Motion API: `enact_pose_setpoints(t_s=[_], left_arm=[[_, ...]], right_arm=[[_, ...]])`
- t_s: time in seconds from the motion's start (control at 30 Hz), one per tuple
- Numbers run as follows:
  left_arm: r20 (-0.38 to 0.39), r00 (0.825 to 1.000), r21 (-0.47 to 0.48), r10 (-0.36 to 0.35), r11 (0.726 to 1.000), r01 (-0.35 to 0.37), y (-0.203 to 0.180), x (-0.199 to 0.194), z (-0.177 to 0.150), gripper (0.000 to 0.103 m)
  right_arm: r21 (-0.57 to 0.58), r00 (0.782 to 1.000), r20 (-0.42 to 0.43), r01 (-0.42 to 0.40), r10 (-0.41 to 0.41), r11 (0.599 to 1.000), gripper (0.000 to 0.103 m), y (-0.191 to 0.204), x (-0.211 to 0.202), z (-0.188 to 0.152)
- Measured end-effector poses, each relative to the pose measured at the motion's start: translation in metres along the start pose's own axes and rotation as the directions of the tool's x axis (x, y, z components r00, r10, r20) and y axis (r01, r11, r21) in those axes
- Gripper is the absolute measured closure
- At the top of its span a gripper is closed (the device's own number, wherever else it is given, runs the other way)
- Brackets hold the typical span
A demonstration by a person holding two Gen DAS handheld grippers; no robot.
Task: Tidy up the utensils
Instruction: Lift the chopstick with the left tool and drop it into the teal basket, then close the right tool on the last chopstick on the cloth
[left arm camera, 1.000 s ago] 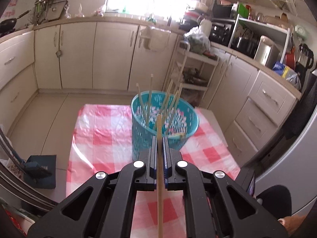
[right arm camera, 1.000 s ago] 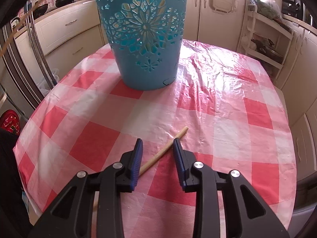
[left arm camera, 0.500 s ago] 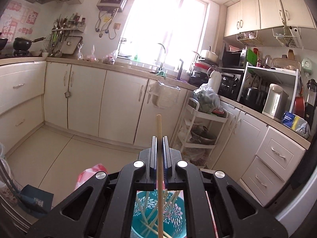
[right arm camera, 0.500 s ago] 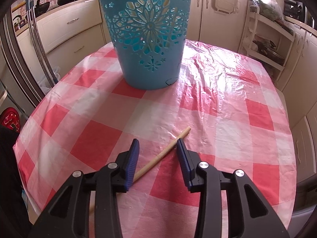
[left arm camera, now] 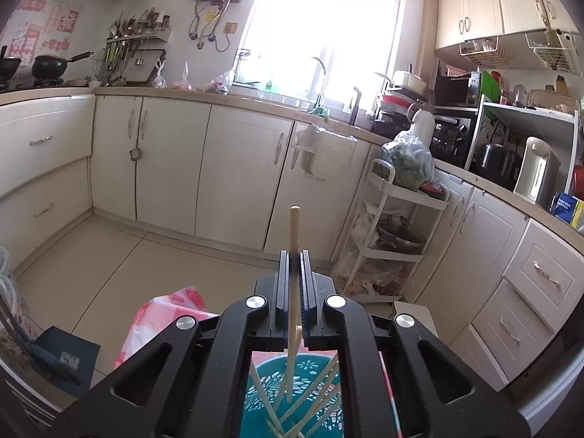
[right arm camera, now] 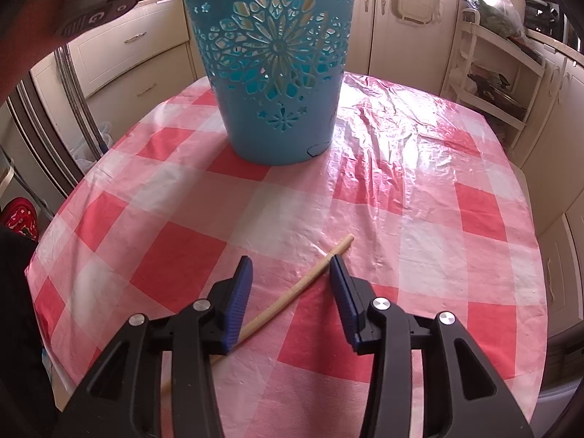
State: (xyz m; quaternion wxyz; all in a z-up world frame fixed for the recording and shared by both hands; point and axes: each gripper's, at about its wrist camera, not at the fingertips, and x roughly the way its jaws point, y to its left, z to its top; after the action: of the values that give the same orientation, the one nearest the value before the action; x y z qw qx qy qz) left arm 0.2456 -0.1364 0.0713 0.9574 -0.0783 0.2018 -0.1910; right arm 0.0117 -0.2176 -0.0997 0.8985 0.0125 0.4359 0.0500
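My left gripper (left arm camera: 294, 255) is shut on a wooden chopstick (left arm camera: 294, 230) that stands nearly upright. Its lower end hangs inside the mouth of the teal cut-out basket (left arm camera: 321, 394), where several other chopsticks lean. In the right wrist view the same basket (right arm camera: 270, 73) stands on the red-and-white checked tablecloth (right arm camera: 401, 219). My right gripper (right arm camera: 292, 266) hovers low over the cloth with its jaws opening. A second chopstick (right arm camera: 288, 297) lies slantwise between them, loose on the cloth, close against the right pad (right arm camera: 343, 292). The left gripper's handle (right arm camera: 98, 14) shows at the top left.
Cream kitchen cabinets (left arm camera: 233, 175) run along the far walls. A white trolley rack (left arm camera: 394, 226) with pots and bags stands past the table. A blue box (left arm camera: 62, 354) sits on the floor at the left. The table edge (right arm camera: 540, 292) curves close on the right.
The left gripper carried its chopstick forward and up over the basket and tilted up, so the basket is now beneath it. The right jaws spread wider around the lying chopstick.
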Motion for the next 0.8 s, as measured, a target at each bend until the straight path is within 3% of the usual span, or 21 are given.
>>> enact_pose_setpoints(t_s=[0.17,0.23,0.3,0.5,0.67,0.8], left_arm=[[-0.055,0.998,0.054,0.022,0.998,-0.019,-0.001,-0.003,-0.022,0.098],[-0.078,0.996,0.072,0.039,0.997,-0.033,0.001,-0.008,-0.029,0.092],[-0.088,0.994,0.088,0.067,0.994,-0.060,0.003,-0.018,-0.036,0.065],[-0.072,0.987,0.159,0.143,0.979,-0.130,0.008,-0.061,-0.050,0.032],[-0.040,0.983,0.227,0.181,0.959,-0.167,0.011,-0.101,-0.066,0.015],[-0.028,0.978,0.238,0.209,0.951,-0.196,0.023,-0.118,-0.084,0.011]], right_arm=[[0.000,1.000,0.000,0.000,0.000,1.000,0.059,0.000,0.000,0.000],[0.001,1.000,0.000,0.000,0.000,1.000,0.059,0.000,0.000,0.000],[0.001,1.000,0.000,0.000,0.000,1.000,0.058,0.000,0.000,0.000],[-0.018,1.000,-0.008,0.000,0.000,1.000,0.042,0.003,0.000,0.000],[0.006,1.000,-0.007,0.017,-0.017,1.000,0.042,-0.001,-0.002,-0.003],[0.036,0.999,-0.008,0.048,-0.048,0.998,0.041,0.002,-0.007,-0.008]])
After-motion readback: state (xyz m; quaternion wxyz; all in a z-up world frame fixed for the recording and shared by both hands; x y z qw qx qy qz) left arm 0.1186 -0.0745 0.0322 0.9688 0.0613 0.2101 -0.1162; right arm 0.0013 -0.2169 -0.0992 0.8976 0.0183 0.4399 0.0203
